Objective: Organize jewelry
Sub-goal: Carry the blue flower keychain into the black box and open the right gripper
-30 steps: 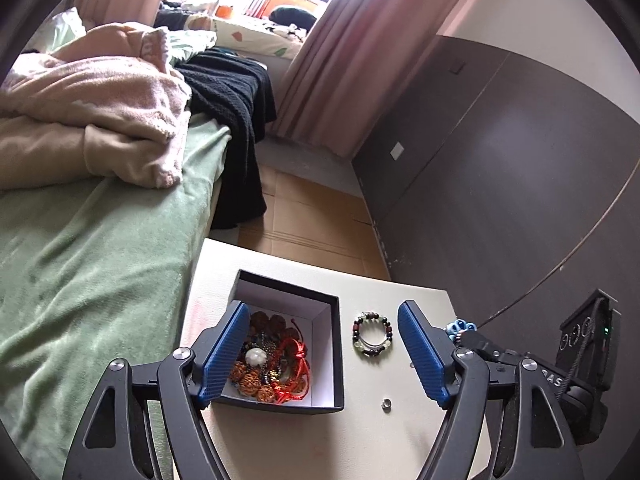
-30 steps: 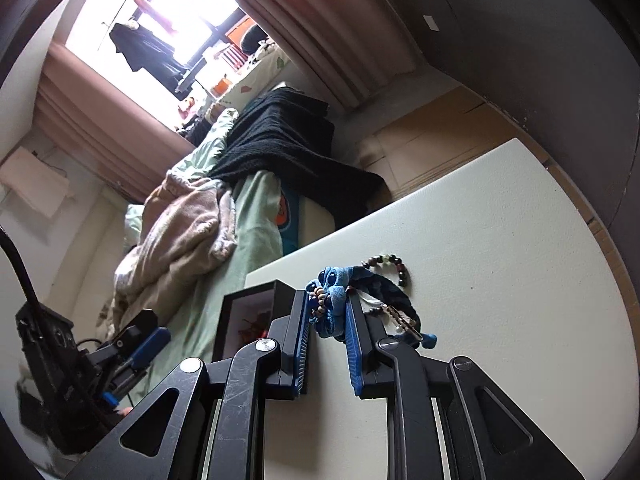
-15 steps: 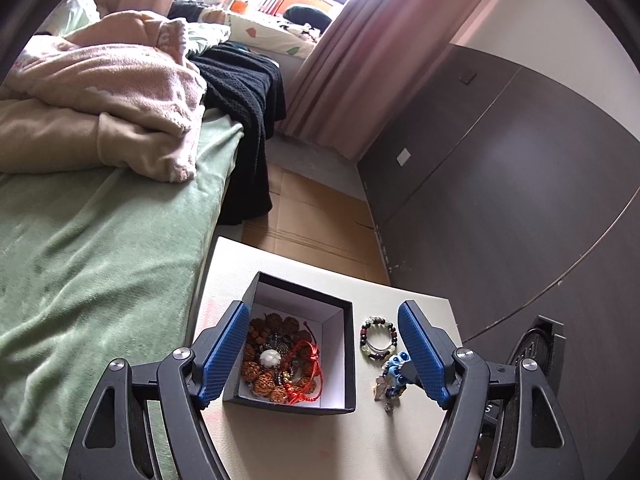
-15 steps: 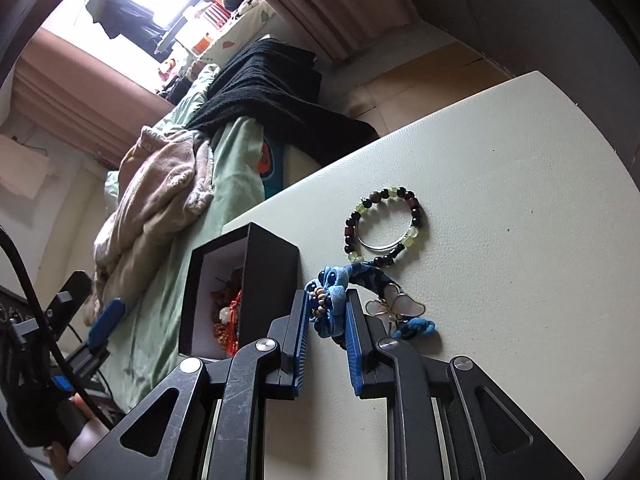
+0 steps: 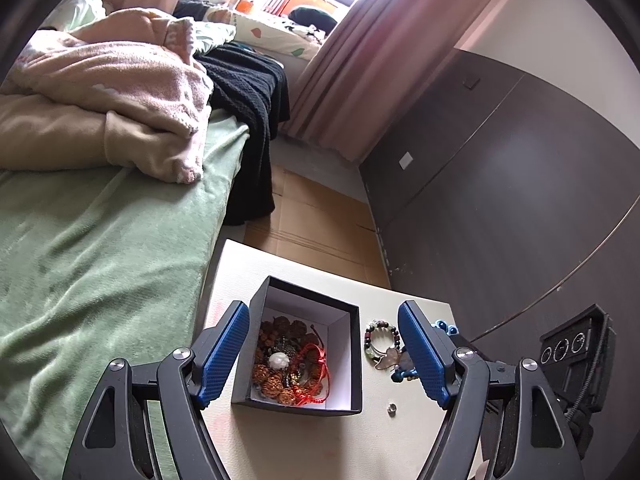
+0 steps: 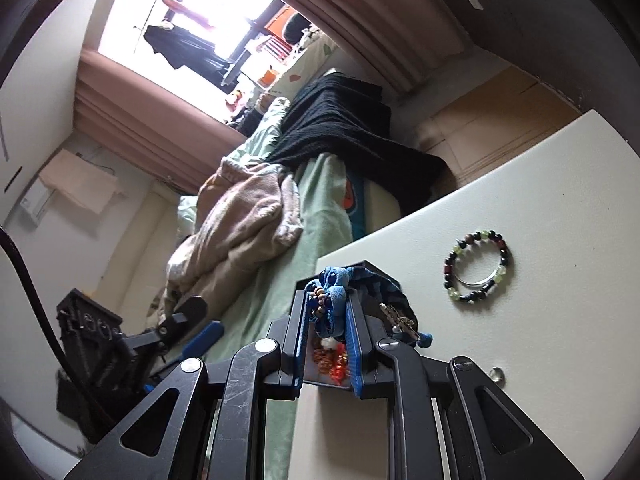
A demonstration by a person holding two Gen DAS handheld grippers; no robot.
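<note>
Right wrist view: fingers (image 6: pixel 309 316) clenched on blue bracelet (image 6: pixel 335 285), over black box (image 6: pixel 370 270).

Your left wrist camera looks steeply down, close over the black box (image 5: pixel 304 360) on the white table (image 5: pixel 280 440). Your right wrist camera sits lower, probably tilted sideways. The 2 views share the box, beaded bracelet (image 6: pixel 476 266) and bed (image 5: pixel 100 260).

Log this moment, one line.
right gripper: shut on blue braided bracelet, above black box | left gripper: open, empty | beaded bracelet: on table
</note>
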